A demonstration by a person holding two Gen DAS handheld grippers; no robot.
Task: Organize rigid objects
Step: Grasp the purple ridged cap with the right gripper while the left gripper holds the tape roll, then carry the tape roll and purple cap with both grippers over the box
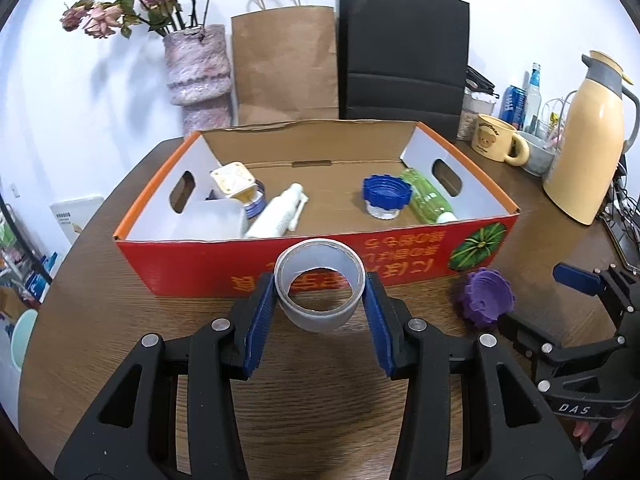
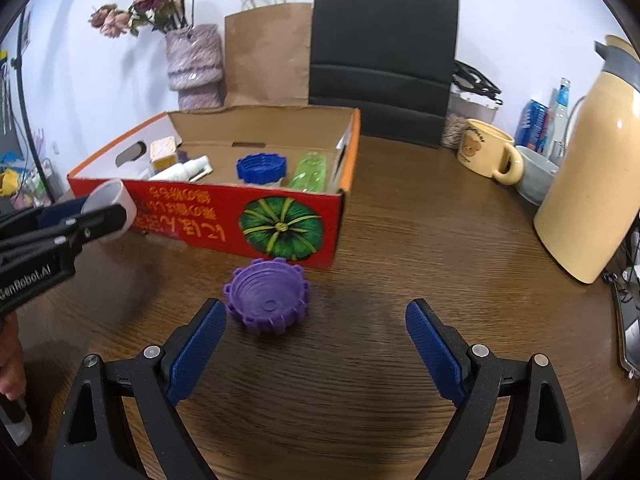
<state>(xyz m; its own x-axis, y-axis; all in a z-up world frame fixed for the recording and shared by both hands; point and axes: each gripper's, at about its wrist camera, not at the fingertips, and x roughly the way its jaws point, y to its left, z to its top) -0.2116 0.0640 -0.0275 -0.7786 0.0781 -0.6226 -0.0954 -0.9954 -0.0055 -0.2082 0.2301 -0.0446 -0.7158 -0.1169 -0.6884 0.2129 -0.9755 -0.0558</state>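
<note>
My left gripper (image 1: 320, 300) is shut on a grey tape roll (image 1: 320, 286) and holds it above the table, just in front of the red cardboard box (image 1: 400, 256). The tape roll also shows in the right wrist view (image 2: 114, 202). My right gripper (image 2: 316, 320) is open and empty, low over the table. A purple ridged cap (image 2: 267, 300) lies on the table just ahead of its left finger, in front of the box (image 2: 180, 216). Inside the box lie a blue cap (image 1: 386, 192), a green bottle (image 1: 428, 196), a white spray bottle (image 1: 280, 212) and a cream square lid (image 1: 232, 180).
Behind the box stand a pink vase (image 1: 198, 68), a brown paper bag (image 1: 284, 64) and a black bag (image 1: 404, 52). At the right are a cream thermos (image 2: 588, 184), a bear mug (image 2: 484, 148), a grey bowl (image 2: 536, 176) and cans. The brown table (image 2: 420, 240) is round-edged.
</note>
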